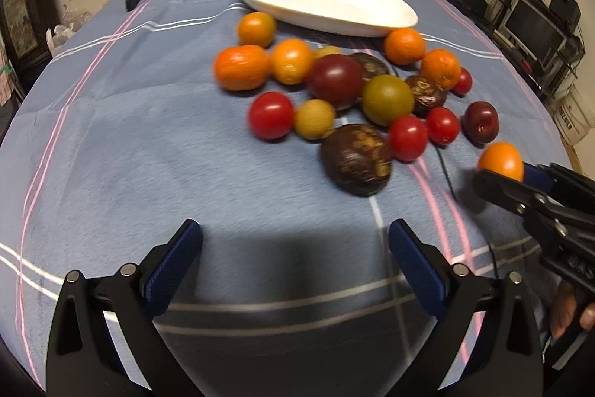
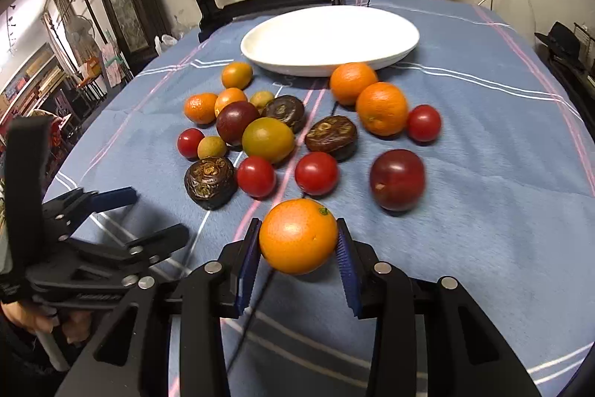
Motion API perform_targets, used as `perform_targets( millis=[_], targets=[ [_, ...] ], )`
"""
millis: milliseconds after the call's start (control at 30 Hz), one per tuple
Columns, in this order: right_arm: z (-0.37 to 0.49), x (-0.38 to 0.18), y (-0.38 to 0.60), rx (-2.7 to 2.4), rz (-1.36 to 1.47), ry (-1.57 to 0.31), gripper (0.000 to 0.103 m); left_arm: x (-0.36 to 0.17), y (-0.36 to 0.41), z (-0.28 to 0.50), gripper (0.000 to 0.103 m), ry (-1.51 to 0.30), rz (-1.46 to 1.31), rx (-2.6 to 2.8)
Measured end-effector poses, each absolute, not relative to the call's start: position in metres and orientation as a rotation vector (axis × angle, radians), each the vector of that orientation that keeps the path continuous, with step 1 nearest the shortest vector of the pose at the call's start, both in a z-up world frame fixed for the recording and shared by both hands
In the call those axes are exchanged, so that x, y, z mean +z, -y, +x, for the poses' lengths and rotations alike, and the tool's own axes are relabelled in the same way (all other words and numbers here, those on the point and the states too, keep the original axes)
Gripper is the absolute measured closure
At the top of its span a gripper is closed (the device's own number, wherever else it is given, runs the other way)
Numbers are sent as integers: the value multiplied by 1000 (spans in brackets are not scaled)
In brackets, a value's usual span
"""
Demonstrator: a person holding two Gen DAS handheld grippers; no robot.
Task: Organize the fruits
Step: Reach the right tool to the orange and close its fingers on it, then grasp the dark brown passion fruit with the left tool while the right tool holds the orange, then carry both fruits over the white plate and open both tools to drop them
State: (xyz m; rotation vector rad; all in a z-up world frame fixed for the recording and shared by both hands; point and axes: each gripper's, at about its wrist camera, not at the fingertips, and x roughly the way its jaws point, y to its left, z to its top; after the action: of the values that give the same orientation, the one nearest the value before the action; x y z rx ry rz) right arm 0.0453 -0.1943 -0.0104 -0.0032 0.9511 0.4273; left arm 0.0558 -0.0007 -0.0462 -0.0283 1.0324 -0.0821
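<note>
Right hand-held gripper (image 2: 298, 240): pinching one orange (image 2: 298, 236) at the near edge of the fruit pile (image 2: 267, 136).
Left hand-held gripper (image 1: 295, 259): spread wide, nothing inside.
White dish (image 2: 331, 39): far side of the tabletop (image 2: 483, 173).
Hard to see: fruits in the left view look blurry.

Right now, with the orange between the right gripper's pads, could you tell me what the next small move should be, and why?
Probably lift the orange slightly off the tablecloth. The right gripper has both blue pads against its sides, so the grip looks set. The white oval dish lies empty beyond the other fruit, so the orange must clear the red tomatoes first. The left gripper is open and out of the way.
</note>
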Motion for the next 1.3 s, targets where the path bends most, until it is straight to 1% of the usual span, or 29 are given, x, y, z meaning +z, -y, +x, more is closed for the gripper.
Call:
perform_targets(
  millis=[167,200,233,333,367,400,467,533,633,767,967,1167,1300],
  targets=[
    [43,-15,212,422,25,-944,64,-47,20,69,5,-1035,-18,-88],
    [43,-16,215,424,31,-945,64,-46,23,72,13,-1032,-20,-90],
    [43,-16,217,424,37,-945,64,-45,26,74,25,-1026,-9,-81],
    [44,-20,223,427,48,-950,64,-43,36,80,40,-1025,34,-74],
    [45,-21,224,428,52,-950,64,-42,39,82,42,-1026,37,-75],
    [45,-21,224,429,54,-952,64,-41,40,83,48,-1024,43,-71],
    [43,-23,225,435,53,-955,64,-40,43,85,52,-1018,58,-65],
    [43,-24,223,441,51,-957,64,-40,46,86,58,-1005,71,-70],
    [43,-24,222,443,49,-958,64,-39,47,84,59,-990,77,-68],
    [42,-19,223,445,48,-948,64,-34,39,74,60,-979,5,-137],
    [50,2,217,477,50,-919,64,-1,26,65,60,-887,-13,-163],
    [84,45,195,493,11,-821,64,45,19,104,60,-759,25,-113],
    [132,59,177,473,7,-814,64,55,18,154,60,-728,39,-39]
  ],
)
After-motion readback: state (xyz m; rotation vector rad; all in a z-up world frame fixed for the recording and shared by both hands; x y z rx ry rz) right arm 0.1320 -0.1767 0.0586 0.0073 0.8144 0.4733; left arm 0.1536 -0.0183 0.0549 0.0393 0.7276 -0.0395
